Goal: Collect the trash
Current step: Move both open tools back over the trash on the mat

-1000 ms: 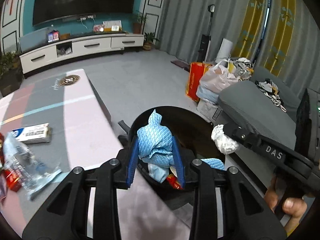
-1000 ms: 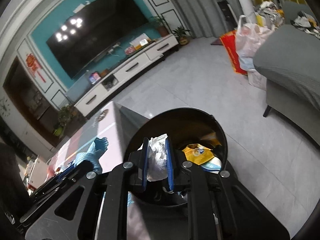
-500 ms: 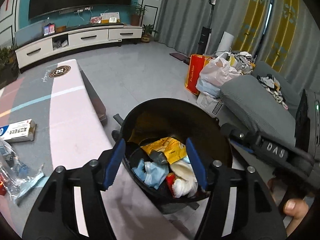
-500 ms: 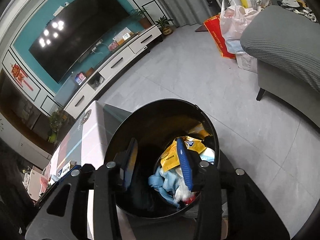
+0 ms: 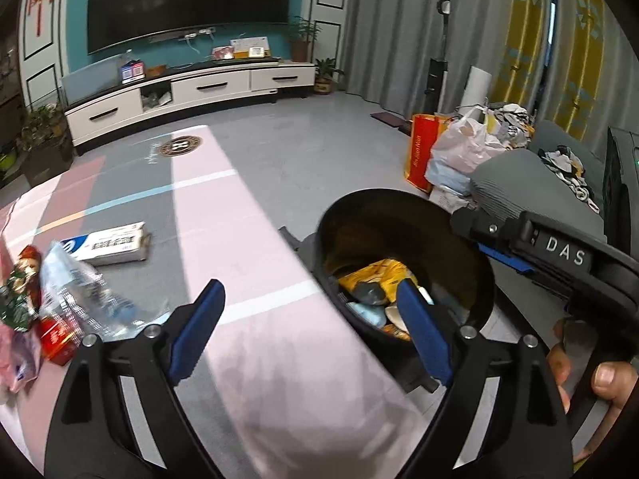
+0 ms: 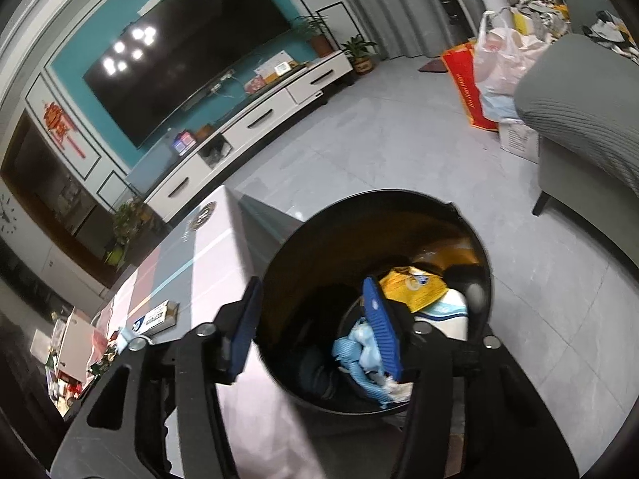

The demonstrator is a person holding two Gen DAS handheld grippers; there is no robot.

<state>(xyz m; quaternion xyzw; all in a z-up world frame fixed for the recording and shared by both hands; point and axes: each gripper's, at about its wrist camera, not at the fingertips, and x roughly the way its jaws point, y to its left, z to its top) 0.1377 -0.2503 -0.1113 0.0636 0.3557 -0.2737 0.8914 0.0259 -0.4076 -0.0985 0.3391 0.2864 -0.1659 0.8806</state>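
Observation:
A black round bin [image 5: 403,199] stands beside the low table [image 5: 255,239], with a yellow wrapper [image 5: 379,271] and other scraps inside. My left gripper [image 5: 311,311] hangs over the table's edge next to the bin, jaws opening with nothing between them. My right gripper [image 6: 311,299] is over the bin [image 6: 399,195], jaws opening and empty. Below it lie a blue cloth [image 6: 355,351], a white tissue [image 6: 399,389] and the yellow wrapper [image 6: 411,283]. On the table's left lie a white-and-blue box [image 5: 112,241], a clear plastic wrapper [image 5: 76,291] and red and green packets [image 5: 20,291].
A grey sofa [image 6: 591,111] stands right of the bin, with a red bag [image 5: 423,147] and full plastic bags [image 5: 463,151] behind it. A white TV cabinet [image 5: 191,92] lines the far wall. A hand [image 5: 599,375] holds the right gripper's handle.
Both grippers let go: the blue cloth and the white tissue dropped into the bin and both pairs of jaws spread wide. The left gripper swung left, from over the bin toward the table.

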